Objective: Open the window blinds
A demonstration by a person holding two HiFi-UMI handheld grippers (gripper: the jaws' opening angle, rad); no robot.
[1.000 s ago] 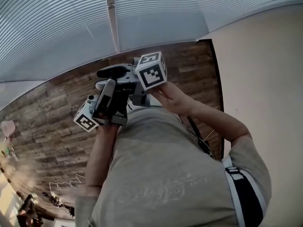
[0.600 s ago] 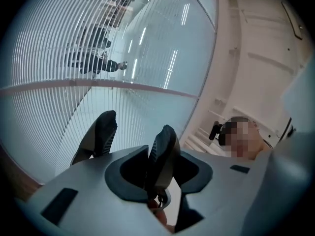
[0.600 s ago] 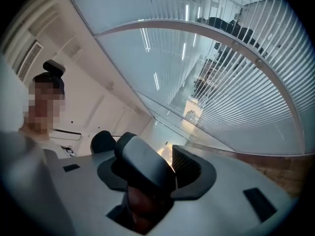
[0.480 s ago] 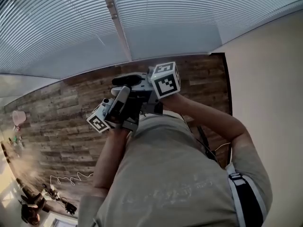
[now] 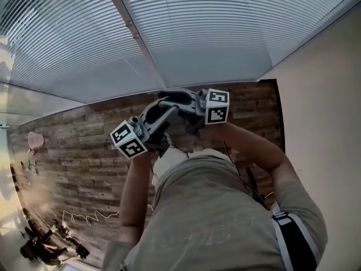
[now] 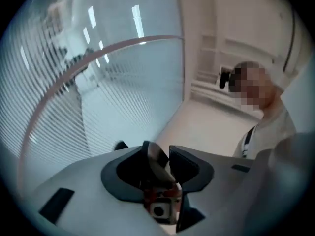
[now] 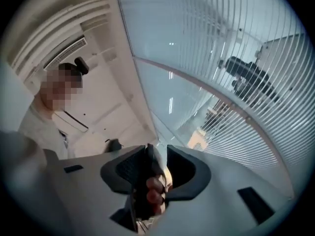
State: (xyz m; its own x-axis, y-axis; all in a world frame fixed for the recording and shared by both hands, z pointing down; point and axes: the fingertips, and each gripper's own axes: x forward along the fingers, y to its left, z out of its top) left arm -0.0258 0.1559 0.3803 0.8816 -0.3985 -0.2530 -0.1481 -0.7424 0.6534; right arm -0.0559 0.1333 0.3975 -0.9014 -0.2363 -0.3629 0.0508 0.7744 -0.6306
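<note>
Looking down on a wood-plank floor [image 5: 73, 145] in mixed brown and grey. Meeting a plain cream wall [image 5: 327, 117] on the right. Taking in pale, cool daylight through the wide window [image 5: 214, 44] along the far side. Showing a thin white cable [image 5: 84, 216] snaking over the near-left boards, and dark clutter [image 5: 45, 247], too small to identify, lying just left of it.

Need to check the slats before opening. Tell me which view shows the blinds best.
Head view: the blinds span its whole top, both panels sharp. Right gripper view shows one stretch at right; left gripper view, a blurred stretch at left.
</note>
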